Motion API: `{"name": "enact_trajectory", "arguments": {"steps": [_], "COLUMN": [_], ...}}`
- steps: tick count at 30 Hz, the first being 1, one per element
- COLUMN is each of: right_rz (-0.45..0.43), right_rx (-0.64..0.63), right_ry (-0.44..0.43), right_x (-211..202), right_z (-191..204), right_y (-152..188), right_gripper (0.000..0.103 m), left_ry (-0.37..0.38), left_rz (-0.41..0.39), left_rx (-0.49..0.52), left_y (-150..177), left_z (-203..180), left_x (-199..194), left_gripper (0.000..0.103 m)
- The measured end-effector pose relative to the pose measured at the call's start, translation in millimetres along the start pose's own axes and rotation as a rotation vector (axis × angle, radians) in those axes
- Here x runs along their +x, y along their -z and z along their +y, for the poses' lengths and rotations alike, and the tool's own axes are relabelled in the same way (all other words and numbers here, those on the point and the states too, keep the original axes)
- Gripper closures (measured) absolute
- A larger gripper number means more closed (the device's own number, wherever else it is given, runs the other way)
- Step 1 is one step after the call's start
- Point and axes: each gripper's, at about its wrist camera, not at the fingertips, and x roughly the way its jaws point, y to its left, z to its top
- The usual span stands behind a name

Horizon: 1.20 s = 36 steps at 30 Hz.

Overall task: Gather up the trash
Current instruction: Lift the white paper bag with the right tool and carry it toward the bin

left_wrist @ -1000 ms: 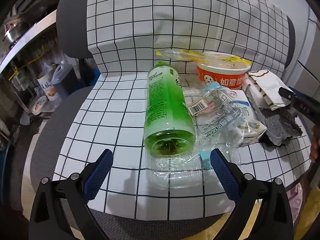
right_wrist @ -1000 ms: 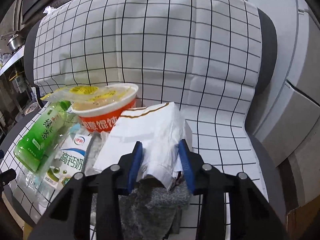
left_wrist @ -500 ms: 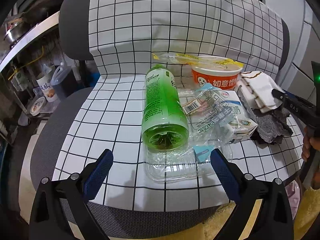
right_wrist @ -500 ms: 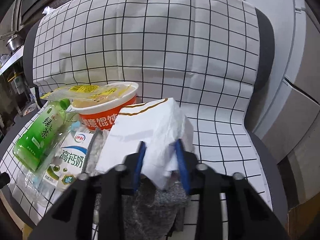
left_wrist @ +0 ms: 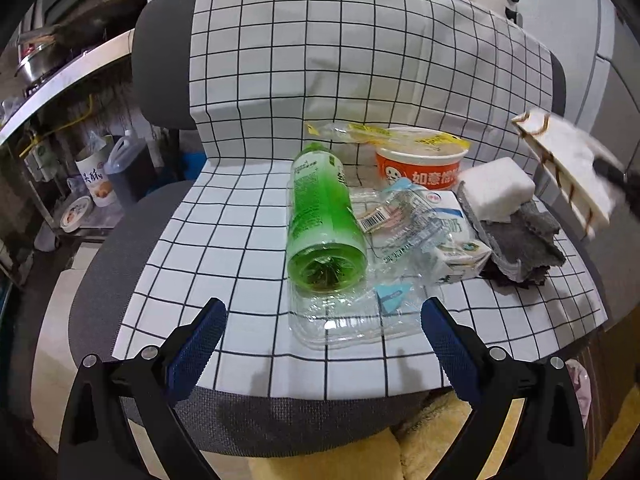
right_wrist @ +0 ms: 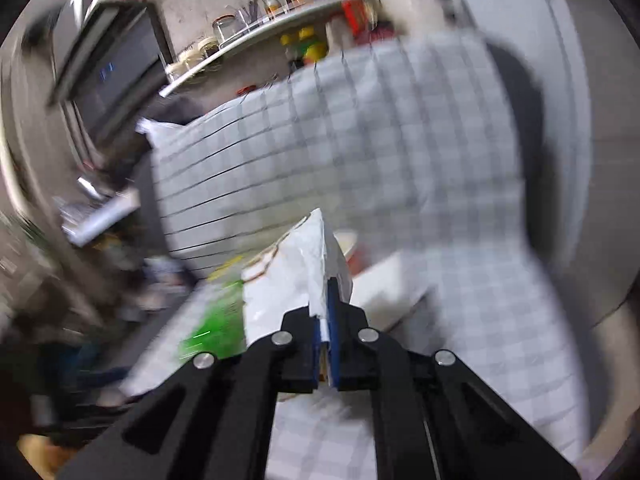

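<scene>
Trash lies on a chair seat covered with a checked cloth (left_wrist: 240, 240): a green bottle (left_wrist: 320, 208) on its side, an orange noodle cup (left_wrist: 420, 168), a milk carton (left_wrist: 452, 240) and a clear plastic tray (left_wrist: 344, 316). A white paper bag (right_wrist: 288, 276) with brown trim hangs above the pile's right end (left_wrist: 560, 152). The jaws of my right gripper (right_wrist: 325, 320) are closing, and the pads press on the bag's edge. My left gripper (left_wrist: 324, 328) stands open just in front of the tray and bottle, touching nothing.
A white block (left_wrist: 496, 190) and a grey cloth (left_wrist: 524, 240) sit at the pile's right. Shelves with pots and containers (left_wrist: 96, 176) stand left of the chair. A grey cabinet (left_wrist: 616, 92) is on the right. The right wrist view is motion-blurred.
My right gripper shut on the white paper bag and lifted it off the pile while rolling, uncovering the white block. My left gripper drew back and rose a little.
</scene>
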Motion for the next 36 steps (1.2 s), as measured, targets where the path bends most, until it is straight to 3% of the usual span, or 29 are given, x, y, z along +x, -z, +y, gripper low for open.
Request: {"name": "enact_trajectory", "arguments": {"steps": [2,4,6,9,10,11,12,13,15,18,20,24,31,36], "right_rz": [0.050,0.056,0.056,0.067,0.065,0.057,0.050,0.044,0.042,0.030,0.015,-0.052,-0.221,-0.216], "right_rx": [0.065,0.083,0.080,0.046,0.029,0.001,-0.021,-0.068,-0.138,-0.156,-0.101,-0.108,-0.169,-0.210], "right_ry": [0.019,0.157,0.239,0.246,0.236,0.223,0.219,0.218,0.260,0.308,0.276,0.237,0.247,0.308], "right_x": [7,15,20,25,24,24,24,26,32,34,27,8,-40,-50], "right_z": [-13,-31,-42,-47,-44,-38,-36,-28,-21,-23,-30,-21,15,28], "right_y": [11,22,27,36,39,41,45,49,53,59,61,65,45,42], "right_gripper": [0.099,0.099,0.098,0.090,0.079,0.060,0.051,0.045,0.045,0.052,0.072,0.098,0.100,0.100], "left_ry": [0.004,0.008,0.009,0.010,0.010,0.010,0.010,0.011,0.010,0.012,0.014,0.015,0.000,0.018], "left_rz": [0.008,0.010,0.009,0.011,0.013,0.016,0.019,0.023,0.030,0.037,0.036,0.034,-0.004,-0.012], "left_rx": [0.009,0.021,0.034,0.048,0.051,0.052,0.052,0.054,0.062,0.073,0.075,0.071,0.103,0.129], "left_y": [2,4,5,6,7,7,8,8,9,11,12,13,12,5], "left_z": [-4,-8,-13,-18,-20,-22,-23,-24,-28,-31,-32,-31,-38,-53], "left_x": [1,0,-1,0,1,1,2,4,6,7,7,7,4,9], "left_gripper": [0.006,0.006,0.006,0.006,0.006,0.006,0.006,0.006,0.006,0.006,0.006,0.006,0.007,0.008]}}
